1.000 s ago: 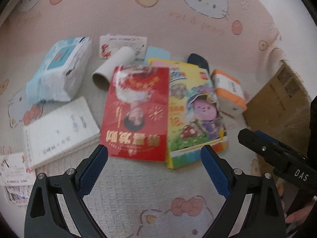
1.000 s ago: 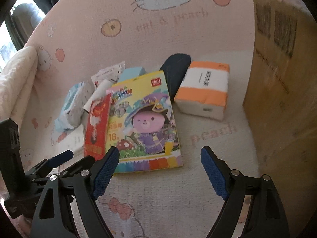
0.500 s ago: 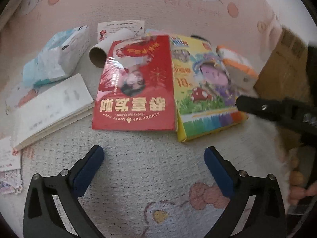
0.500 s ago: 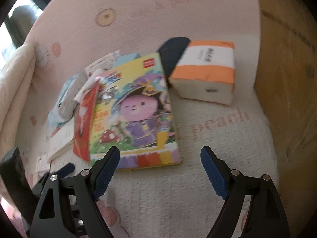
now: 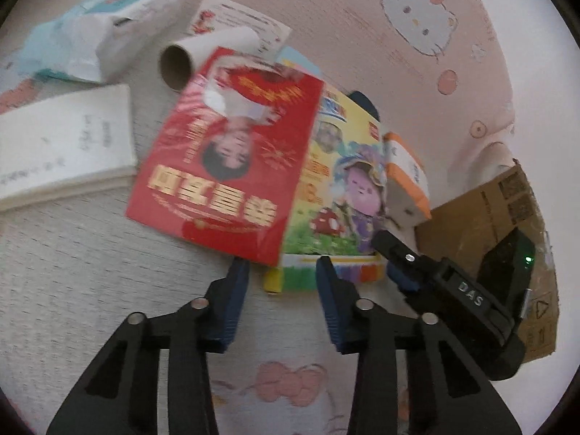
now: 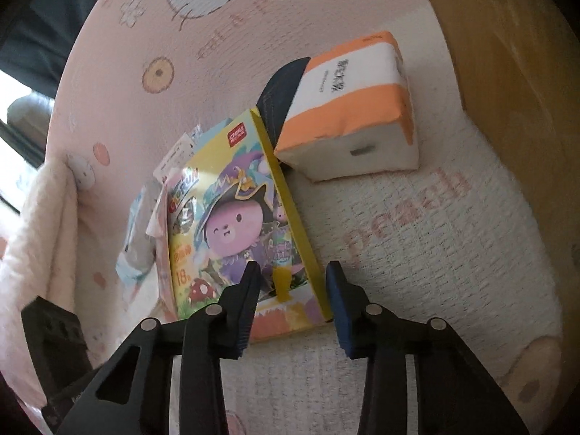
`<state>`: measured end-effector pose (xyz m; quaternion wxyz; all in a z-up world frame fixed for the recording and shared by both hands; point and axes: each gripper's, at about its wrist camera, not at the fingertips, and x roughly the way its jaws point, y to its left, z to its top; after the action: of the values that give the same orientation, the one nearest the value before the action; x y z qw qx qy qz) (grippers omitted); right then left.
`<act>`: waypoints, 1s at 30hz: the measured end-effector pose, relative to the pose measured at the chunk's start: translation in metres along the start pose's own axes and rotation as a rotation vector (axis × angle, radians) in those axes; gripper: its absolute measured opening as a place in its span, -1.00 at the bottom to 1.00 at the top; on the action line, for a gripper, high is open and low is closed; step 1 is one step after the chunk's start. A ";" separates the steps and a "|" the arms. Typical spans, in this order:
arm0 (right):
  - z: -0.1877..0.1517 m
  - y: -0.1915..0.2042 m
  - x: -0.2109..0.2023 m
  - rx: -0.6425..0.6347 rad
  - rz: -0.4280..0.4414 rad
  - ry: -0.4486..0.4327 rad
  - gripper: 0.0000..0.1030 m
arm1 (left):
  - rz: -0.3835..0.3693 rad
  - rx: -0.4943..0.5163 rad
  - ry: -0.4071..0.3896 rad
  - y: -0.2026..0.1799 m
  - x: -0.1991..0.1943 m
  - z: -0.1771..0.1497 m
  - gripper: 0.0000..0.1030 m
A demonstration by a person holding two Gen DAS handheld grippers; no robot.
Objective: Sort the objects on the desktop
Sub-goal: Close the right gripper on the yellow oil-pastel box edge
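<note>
Left gripper [image 5: 282, 275]: jaws partly apart, straddling the near corner of the yellow box [image 5: 337, 195]; pads not visibly pressing it, nothing gripped. Right gripper [image 6: 291, 282]: jaws likewise part-open, one finger over the box lid, the other just outside its yellow side edge [image 6: 290, 210]; contact cannot be confirmed.

Box lies flat on the pink cartoon-print blanket [image 5: 90, 290], near edge toward both grippers. Red booklet [image 5: 232, 159] lies tilted across the box's left portion, overlapping it. White notebook [image 5: 61, 145] just left of the booklet. Orange-and-white tissue pack [image 6: 351, 116] touches the box's far right corner; a dark object [image 6: 282, 90] shows behind it. Farther back: cardboard tube [image 5: 203, 58], blue-white wipes pack [image 5: 98, 29], printed card [image 5: 246, 25]. Cardboard carton [image 5: 507, 210] at right.
</note>
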<state>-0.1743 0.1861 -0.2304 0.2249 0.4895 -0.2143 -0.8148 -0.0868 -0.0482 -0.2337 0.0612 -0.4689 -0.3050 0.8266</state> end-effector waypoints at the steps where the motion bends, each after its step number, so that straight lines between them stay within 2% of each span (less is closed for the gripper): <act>1: 0.000 0.000 0.000 0.006 0.000 -0.003 -0.34 | 0.013 0.013 -0.001 -0.002 0.003 0.001 -0.29; 5: -0.004 0.004 -0.001 0.021 -0.006 0.006 -0.41 | 0.057 0.046 -0.019 -0.008 0.002 0.006 -0.29; 7: -0.010 0.008 -0.005 0.033 -0.007 0.026 -0.50 | 0.048 0.009 -0.030 -0.002 -0.006 0.008 -0.29; 11: -0.029 0.021 -0.012 0.004 -0.033 0.080 -0.62 | 0.045 0.000 0.040 0.018 -0.010 0.008 -0.30; 14: -0.043 0.027 -0.018 -0.053 -0.051 0.088 -0.64 | -0.009 -0.017 0.059 0.034 -0.011 0.006 -0.28; 18: -0.043 0.023 -0.017 -0.036 -0.043 0.092 -0.64 | -0.059 -0.017 0.062 0.038 -0.010 0.006 -0.16; 20: -0.042 0.020 -0.015 -0.032 -0.037 0.095 -0.64 | -0.063 0.028 0.062 0.033 -0.009 0.004 0.07; 22: -0.042 0.021 -0.013 -0.041 -0.037 0.094 -0.61 | -0.034 0.093 0.061 0.023 -0.008 0.003 0.10; 26: -0.038 0.019 -0.010 -0.032 -0.017 0.086 -0.57 | 0.008 0.035 0.044 0.018 -0.009 0.005 0.09; 28: -0.033 0.018 -0.008 -0.016 0.000 0.080 -0.38 | -0.006 -0.031 0.031 0.023 -0.009 0.011 0.02; 30: -0.027 0.017 -0.004 -0.006 0.006 0.073 -0.27 | -0.014 -0.056 0.041 0.025 -0.005 0.020 -0.10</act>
<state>-0.1463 0.1715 -0.2293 0.2366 0.5174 -0.2049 -0.7964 -0.0961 -0.0795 -0.2369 0.0600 -0.4854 -0.3300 0.8074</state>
